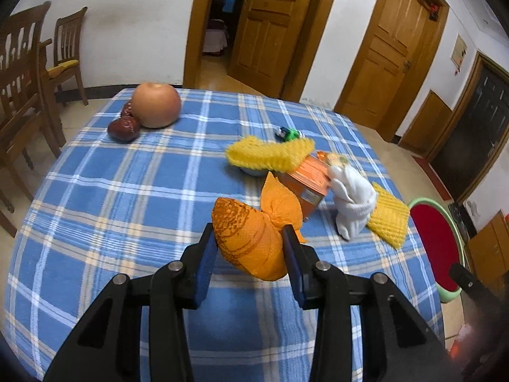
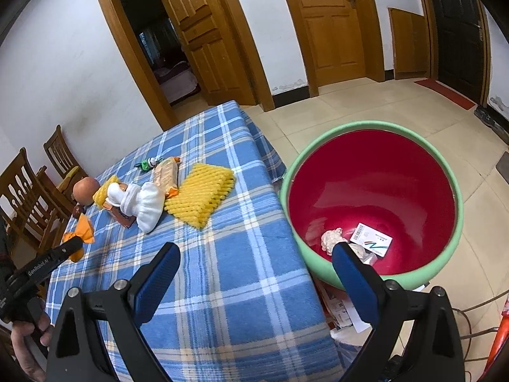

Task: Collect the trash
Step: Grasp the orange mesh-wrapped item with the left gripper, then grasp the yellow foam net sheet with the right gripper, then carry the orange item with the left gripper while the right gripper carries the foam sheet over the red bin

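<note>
My left gripper point(image 1: 249, 235) is shut on an orange foam fruit net point(image 1: 245, 222) and holds it just above the blue checked tablecloth point(image 1: 127, 191). The same net point(image 2: 83, 229) shows at the left edge of the right wrist view, held by the left gripper point(image 2: 68, 245). More trash lies beyond it: two yellow foam nets point(image 1: 270, 154) point(image 2: 200, 195), an orange packet point(image 1: 307, 180), a white cloth bundle point(image 1: 351, 200) and a small green wrapper point(image 1: 288, 133). My right gripper point(image 2: 256, 250) is open with nothing between its fingers, over the table's right edge beside the basin point(image 2: 375, 124).
The green-rimmed red basin point(image 1: 424, 200) stands on the floor right of the table and holds crumpled paper point(image 2: 331, 237) and a card point(image 2: 370, 238). An apple point(image 1: 156, 105) and red dates point(image 1: 124, 127) sit at the table's far left. Wooden chairs point(image 1: 28, 73) stand to the left.
</note>
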`<state>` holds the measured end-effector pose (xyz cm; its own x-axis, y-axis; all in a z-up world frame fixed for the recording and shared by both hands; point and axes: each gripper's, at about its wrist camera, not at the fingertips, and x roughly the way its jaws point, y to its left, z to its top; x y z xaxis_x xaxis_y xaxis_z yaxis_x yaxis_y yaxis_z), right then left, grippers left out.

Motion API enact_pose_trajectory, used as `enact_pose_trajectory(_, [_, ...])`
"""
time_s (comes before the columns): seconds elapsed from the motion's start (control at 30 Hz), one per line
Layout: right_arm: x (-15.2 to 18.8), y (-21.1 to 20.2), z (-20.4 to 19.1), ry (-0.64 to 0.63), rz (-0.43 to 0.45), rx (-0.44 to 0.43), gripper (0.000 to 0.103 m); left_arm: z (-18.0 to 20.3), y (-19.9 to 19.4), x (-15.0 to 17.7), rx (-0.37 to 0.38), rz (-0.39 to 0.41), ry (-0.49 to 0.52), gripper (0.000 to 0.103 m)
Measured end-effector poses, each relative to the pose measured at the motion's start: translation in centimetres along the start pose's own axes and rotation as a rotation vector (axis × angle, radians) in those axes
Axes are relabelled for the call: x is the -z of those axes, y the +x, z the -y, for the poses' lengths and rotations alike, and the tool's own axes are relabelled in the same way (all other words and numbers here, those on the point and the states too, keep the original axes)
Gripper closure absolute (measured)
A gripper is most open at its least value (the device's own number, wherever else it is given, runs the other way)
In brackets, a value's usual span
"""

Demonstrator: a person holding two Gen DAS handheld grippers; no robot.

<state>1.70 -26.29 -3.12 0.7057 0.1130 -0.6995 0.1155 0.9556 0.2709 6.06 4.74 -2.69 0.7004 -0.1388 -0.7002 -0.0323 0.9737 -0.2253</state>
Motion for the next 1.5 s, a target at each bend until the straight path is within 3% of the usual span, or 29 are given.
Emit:
enact_pose_trajectory(0.63, [-2.3,5.7,-3.9,-0.065,-0.055,-0.046,0.007,-2.8,1.8,-0.5,-0.036,-0.008,-0.069,0.062])
enact_pose_trajectory(0.83, [-2.6,8.6,-5.1,-0.077,-0.099,-0.043,0.024,-3.5,2.4,-0.5,-0.031,-0.018,-0.084,0.062])
enact_pose_trajectory(0.93, [-2.7,9.0,-5.6,-0.102,-0.080,-0.024,0.044,-3.6,2.5,-0.4,-0.027,-0.020,-0.087,0.062])
enact_pose_trajectory(1.0, [-2.8,9.1,-5.8,-0.113,-0.078,-0.028,0.067,-3.6,2.5,-0.4,-0.024,-0.021,-0.086,0.062])
enact_pose_trajectory(1.1, [-2.7,9.1,-5.9,-0.120,-0.087,-0.058,0.079,-3.4,2.7,-0.4,-0.022,-0.025,-0.082,0.062])
enact_pose_trajectory(1.5, [-1.8,5.8,-5.0,-0.118,-0.038,-0.073,0.085,-1.9,1.5,-0.4,0.012,-0.016,-0.056,0.062])
